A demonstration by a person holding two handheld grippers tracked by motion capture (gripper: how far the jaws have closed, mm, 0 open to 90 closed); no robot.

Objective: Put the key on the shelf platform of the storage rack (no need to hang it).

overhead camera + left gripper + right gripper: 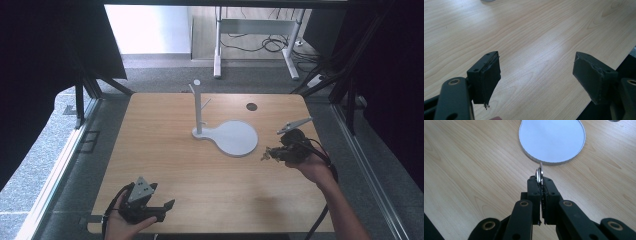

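Note:
A white stand has a round flat base [235, 137] and a thin upright post [198, 107] with short pegs; it sits at the middle of the wooden table [165, 145]. My right gripper [267, 154] hovers just right of the base, shut on a small metal ring [539, 173] that sticks out edge-on past the jaw tips. In the right gripper view the gripper [540, 181] points at the near rim of the base [552, 140]. My left gripper [162, 197] rests at the table's front left, open, with bare wood between its pads [536, 67].
A dark round hole [251, 106] marks the table's far right area. A desk frame with cables [260, 35] stands on the floor beyond the table. Black curtains hang on both sides. The table's front edge lies just under the left gripper.

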